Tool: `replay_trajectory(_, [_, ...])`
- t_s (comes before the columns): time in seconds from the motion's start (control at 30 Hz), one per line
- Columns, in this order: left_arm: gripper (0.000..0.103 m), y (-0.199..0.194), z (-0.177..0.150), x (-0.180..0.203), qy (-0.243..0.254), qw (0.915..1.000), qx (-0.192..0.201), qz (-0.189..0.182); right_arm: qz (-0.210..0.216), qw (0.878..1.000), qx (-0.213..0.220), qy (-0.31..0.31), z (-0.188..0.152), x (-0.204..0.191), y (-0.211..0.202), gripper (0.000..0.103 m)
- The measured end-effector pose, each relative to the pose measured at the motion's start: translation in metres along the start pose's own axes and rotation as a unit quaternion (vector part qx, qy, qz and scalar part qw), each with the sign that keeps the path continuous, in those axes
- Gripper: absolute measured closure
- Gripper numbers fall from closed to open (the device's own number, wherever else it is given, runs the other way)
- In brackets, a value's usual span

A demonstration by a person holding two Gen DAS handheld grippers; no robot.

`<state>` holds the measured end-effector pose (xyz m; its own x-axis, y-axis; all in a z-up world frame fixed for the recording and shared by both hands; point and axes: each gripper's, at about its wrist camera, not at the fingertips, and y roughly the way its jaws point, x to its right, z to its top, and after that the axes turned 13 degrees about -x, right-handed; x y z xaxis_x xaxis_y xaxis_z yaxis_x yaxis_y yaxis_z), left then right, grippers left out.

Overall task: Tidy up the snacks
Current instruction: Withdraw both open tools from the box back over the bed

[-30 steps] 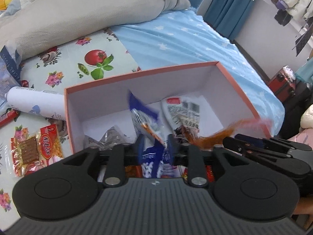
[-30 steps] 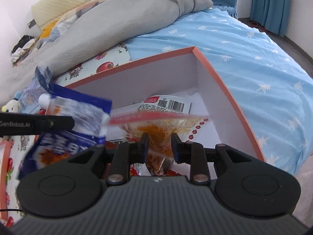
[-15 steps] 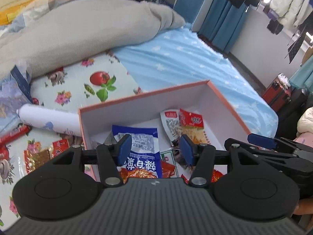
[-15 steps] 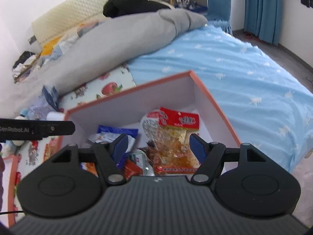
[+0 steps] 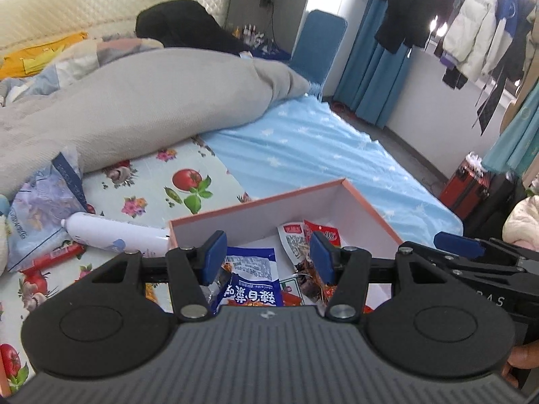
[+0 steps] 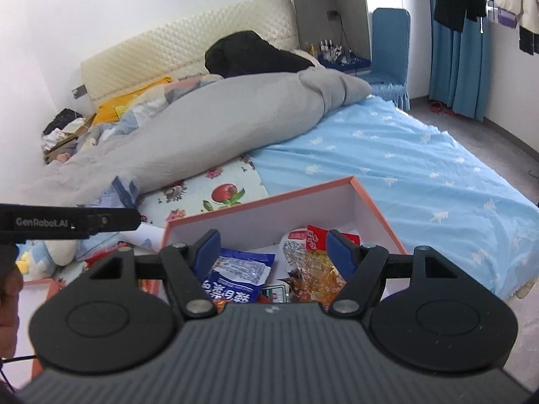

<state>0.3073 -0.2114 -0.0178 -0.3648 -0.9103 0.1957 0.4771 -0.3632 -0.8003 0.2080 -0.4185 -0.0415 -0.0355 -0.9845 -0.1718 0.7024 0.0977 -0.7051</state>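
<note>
Near the bed's (image 5: 303, 144) foot edge, your left tongs (image 5: 266, 257) and right tongs (image 6: 273, 249) hang spread and empty above the pink-rimmed white cardboard box (image 5: 256, 207). Blue and red foil snack packets (image 5: 251, 277) lie inside it. Go next for the loose red sausage stick (image 5: 55, 257) on the floral mat (image 5: 148, 188), pinching it mid-length.

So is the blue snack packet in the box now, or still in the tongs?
In the box. The blue packet lies inside the pink-rimmed box among other snacks, and the left tongs stand open with nothing between the pads.
</note>
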Motion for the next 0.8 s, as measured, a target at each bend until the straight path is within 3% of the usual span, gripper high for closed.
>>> replay_trajectory(0.53, [0.042, -0.072, -0.061, -0.026, -0.041, 0.998, 0.046, 0.013, 0.043, 0.998, 0.032, -0.035, -0.022, -0.051, -0.034, 0.032])
replay_trajectory(0.8, [0.042, -0.093, -0.091, -0.032, -0.033, 0.9967, 0.064, 0.035, 0.058, 0.996, 0.034, -0.06, -0.04, -0.075, -0.037, 0.032])
